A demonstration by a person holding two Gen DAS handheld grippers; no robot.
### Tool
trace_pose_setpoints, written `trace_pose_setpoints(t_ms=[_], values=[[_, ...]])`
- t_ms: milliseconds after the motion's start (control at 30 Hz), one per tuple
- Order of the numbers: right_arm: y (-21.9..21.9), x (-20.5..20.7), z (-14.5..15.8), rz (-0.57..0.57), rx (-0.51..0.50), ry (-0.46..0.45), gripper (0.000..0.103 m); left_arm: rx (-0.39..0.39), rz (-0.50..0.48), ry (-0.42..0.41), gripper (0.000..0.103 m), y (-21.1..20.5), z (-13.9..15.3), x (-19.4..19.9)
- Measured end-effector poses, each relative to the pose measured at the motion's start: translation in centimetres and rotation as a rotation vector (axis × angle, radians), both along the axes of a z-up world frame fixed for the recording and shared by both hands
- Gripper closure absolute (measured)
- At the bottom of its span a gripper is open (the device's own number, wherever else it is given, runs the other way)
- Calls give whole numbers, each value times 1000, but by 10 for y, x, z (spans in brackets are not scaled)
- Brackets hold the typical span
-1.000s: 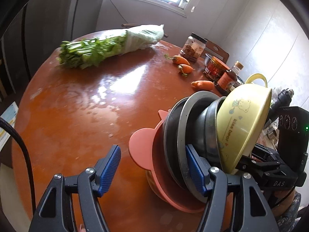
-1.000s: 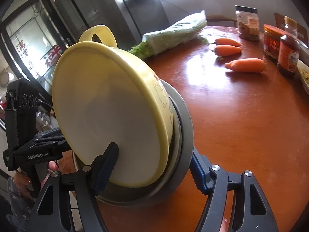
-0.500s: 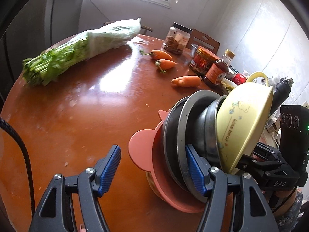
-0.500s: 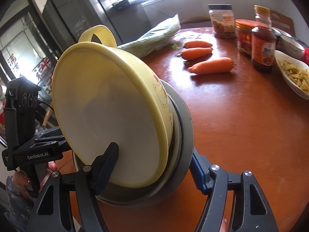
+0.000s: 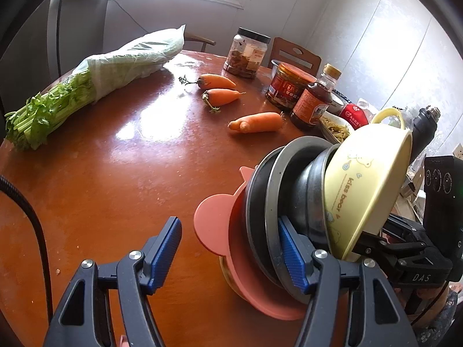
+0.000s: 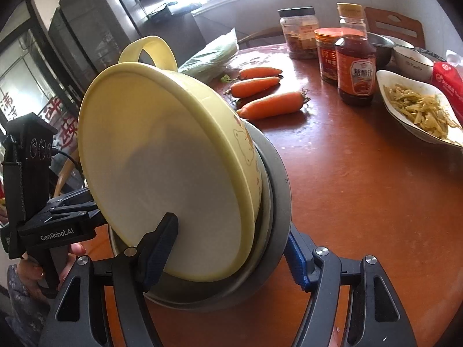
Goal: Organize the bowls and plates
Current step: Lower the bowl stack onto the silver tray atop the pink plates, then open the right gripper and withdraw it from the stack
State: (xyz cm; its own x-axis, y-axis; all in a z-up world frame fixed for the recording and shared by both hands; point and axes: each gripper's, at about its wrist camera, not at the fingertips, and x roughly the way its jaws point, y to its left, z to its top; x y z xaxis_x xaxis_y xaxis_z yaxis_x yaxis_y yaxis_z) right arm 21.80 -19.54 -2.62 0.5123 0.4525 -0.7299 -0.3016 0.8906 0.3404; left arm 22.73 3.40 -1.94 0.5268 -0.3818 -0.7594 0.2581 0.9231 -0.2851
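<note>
The stack of nested dishes, a yellow plastic bowl with a loop handle (image 6: 173, 162) on grey metal plates (image 5: 277, 202) and a pink eared plate (image 5: 220, 231), is carried tilted on edge above the round reddish-brown wooden surface (image 5: 115, 173). The right tongs (image 6: 231, 257) clamp bowl and plates together; the left tongs (image 5: 231, 254) straddle the pink and grey plates, though whether both pads press I cannot tell. To do this well, keep both grips firm, level the stack before lowering, and set it down clear of the three orange carrots (image 5: 254, 123).
</note>
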Motion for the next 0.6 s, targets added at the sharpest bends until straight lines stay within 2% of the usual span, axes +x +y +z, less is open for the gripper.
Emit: trace_pose_setpoints(t_ms=[333,600], values=[[-2,-5,2,-5,7,-8,32,17,26,-9,36,-2,1,3],[-5,-9,12,-39,-38,-65,32,53,63,-48,34,-3,7,-4]])
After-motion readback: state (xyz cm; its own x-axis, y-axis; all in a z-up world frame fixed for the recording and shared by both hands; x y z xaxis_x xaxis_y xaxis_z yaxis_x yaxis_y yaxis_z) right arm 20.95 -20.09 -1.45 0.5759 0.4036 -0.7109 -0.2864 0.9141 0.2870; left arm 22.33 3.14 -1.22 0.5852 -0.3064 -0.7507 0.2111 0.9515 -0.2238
